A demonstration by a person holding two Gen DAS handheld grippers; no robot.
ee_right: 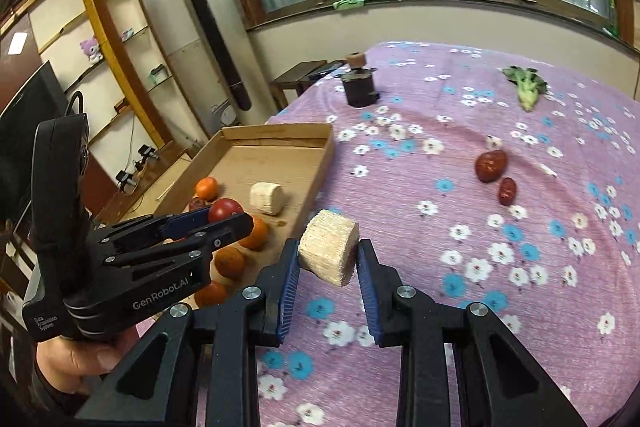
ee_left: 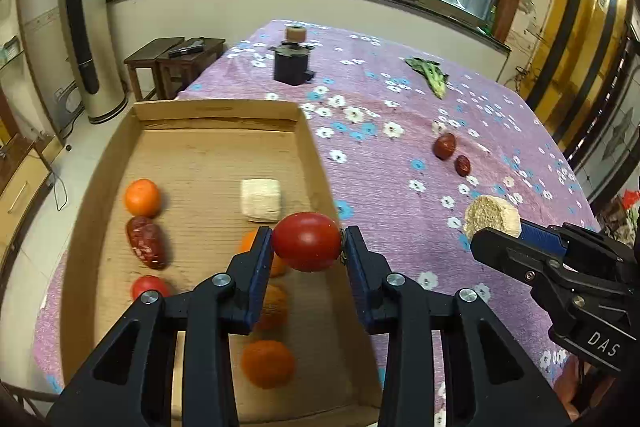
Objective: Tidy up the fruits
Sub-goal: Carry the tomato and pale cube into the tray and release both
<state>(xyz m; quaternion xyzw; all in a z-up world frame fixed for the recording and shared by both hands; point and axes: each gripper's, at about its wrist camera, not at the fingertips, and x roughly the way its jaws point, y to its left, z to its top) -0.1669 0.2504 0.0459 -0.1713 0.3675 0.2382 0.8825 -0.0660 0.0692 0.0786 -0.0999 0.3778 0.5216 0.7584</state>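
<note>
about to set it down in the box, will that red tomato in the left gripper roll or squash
The tomato looks round and smooth, so it would probably roll on the flat floor of the cardboard box. Its glossy skin may be slippery. The left gripper pinches it without visible denting, so it seems fairly firm.

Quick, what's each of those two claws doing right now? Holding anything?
Left gripper: closed on a red tomato, held over the cardboard tray.
Right gripper: closed on a pale cylindrical chunk, held above the tablecloth.
</note>
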